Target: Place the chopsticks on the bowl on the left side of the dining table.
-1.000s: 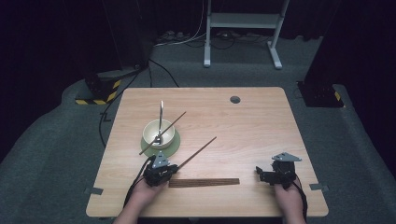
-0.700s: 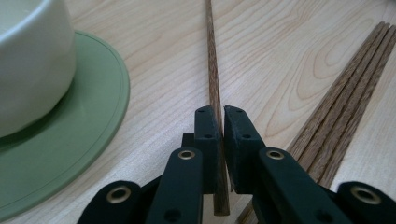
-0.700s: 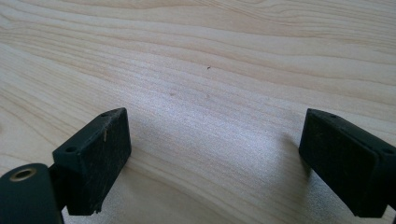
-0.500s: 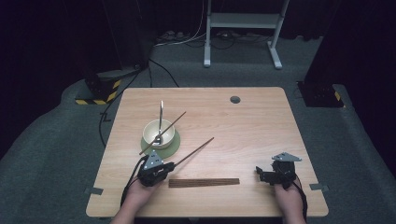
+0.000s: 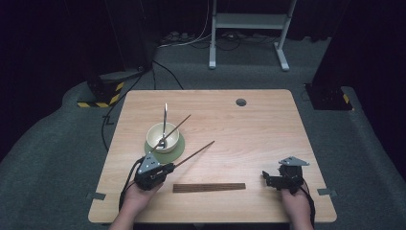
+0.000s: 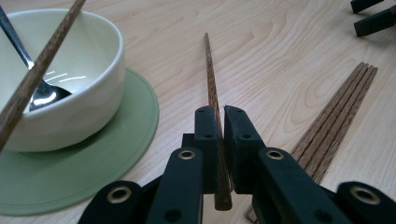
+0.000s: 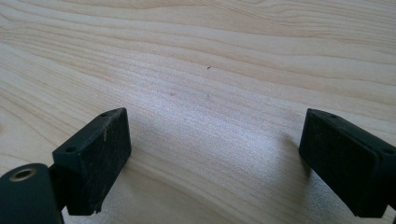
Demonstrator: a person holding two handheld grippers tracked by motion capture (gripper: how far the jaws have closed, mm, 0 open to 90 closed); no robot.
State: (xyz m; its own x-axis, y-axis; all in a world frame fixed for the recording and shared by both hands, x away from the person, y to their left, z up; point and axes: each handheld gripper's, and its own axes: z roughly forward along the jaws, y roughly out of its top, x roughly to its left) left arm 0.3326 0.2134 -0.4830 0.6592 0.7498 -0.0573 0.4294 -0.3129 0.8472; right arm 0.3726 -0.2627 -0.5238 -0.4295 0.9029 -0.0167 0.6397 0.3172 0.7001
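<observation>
The left tongs (image 5: 165,168) have lifted a little and swung toward the bowl (image 5: 163,137), clenched on one chopstick (image 5: 194,155). Its tip hangs over the desk (image 5: 249,129), near the bowl. Next, tip it in beside the other stick. The right tongs (image 5: 266,179) rest wide apart, holding nothing

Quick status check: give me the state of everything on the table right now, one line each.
left gripper: shut on held chopstick, lifted
right gripper: open, empty
bowl: upright on green mat
spoon: standing in bowl
second chopstick: leaning in bowl
chopstick bundle: lying flat on table
</observation>
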